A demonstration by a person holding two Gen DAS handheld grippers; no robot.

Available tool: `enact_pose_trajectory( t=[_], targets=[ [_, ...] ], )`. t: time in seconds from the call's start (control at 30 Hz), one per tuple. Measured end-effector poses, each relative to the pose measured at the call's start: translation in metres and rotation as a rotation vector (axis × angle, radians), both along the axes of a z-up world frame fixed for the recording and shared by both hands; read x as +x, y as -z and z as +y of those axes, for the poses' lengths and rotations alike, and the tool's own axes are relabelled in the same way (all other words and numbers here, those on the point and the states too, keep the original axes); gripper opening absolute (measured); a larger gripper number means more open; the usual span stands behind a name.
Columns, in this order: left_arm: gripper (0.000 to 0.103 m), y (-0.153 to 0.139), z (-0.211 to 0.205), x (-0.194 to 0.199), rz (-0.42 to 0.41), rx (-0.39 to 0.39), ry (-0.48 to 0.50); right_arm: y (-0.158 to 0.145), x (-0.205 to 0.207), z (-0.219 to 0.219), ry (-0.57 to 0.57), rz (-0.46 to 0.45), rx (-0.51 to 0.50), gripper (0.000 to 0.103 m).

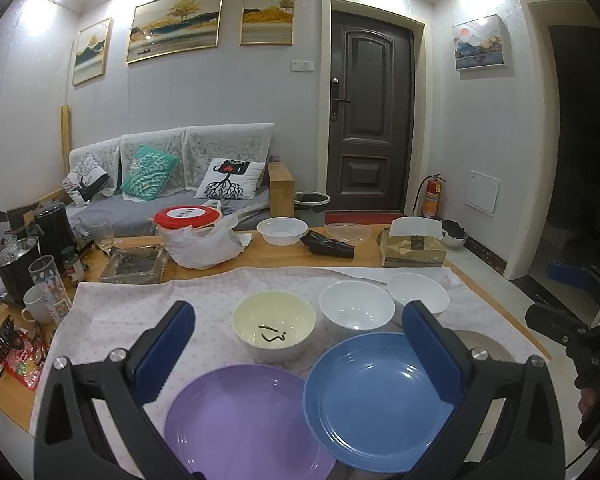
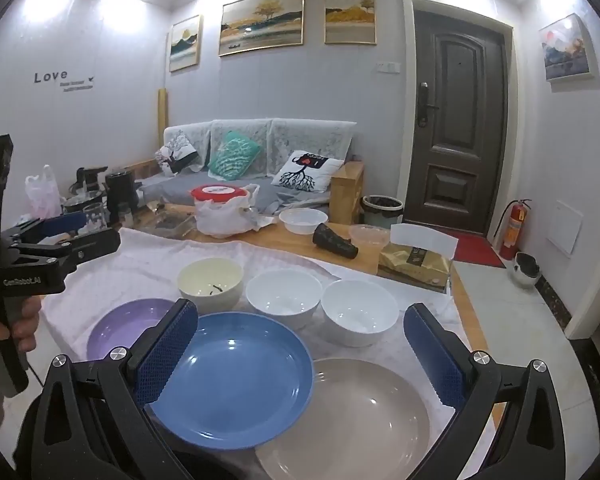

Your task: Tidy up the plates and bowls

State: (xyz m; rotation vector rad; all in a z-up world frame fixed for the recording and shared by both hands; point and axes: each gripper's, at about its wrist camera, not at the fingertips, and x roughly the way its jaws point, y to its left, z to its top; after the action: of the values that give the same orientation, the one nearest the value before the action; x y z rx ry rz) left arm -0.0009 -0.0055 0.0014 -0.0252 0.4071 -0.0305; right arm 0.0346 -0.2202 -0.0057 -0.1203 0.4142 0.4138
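Three glossy round plates on the cloth-covered worktop [image 2: 112, 264]: beige plate [image 2: 364, 420] nearest right, blue plate [image 2: 236, 380] middle, purple plate [image 1: 240, 420] left. Behind: cream bowl [image 1: 274, 326], two white bowls [image 1: 356, 312] [image 1: 418, 294]. My left gripper [image 1: 296, 344] and right gripper [image 2: 300, 344] both hover spread, empty. Nothing stacked yet; next, pinch a plate rim.

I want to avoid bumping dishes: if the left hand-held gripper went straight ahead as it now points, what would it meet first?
Probably the cream bowl, which sits almost centred between the open fingers of the left hand-held gripper, beyond the purple plate and blue plate lying below it. Depth is unclear, so it might pass over the rim.
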Motion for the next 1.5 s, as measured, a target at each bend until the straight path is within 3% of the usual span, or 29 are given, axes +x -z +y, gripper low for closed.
enact_pose_trajectory(
  t=[1.5],
  targets=[
    [0.103,0.0058,0.0087,0.0039,0.007,-0.006,-0.014,-0.0033,0.0035,0.0073,-0.028,0.025,0.033,0.102]
  ],
)
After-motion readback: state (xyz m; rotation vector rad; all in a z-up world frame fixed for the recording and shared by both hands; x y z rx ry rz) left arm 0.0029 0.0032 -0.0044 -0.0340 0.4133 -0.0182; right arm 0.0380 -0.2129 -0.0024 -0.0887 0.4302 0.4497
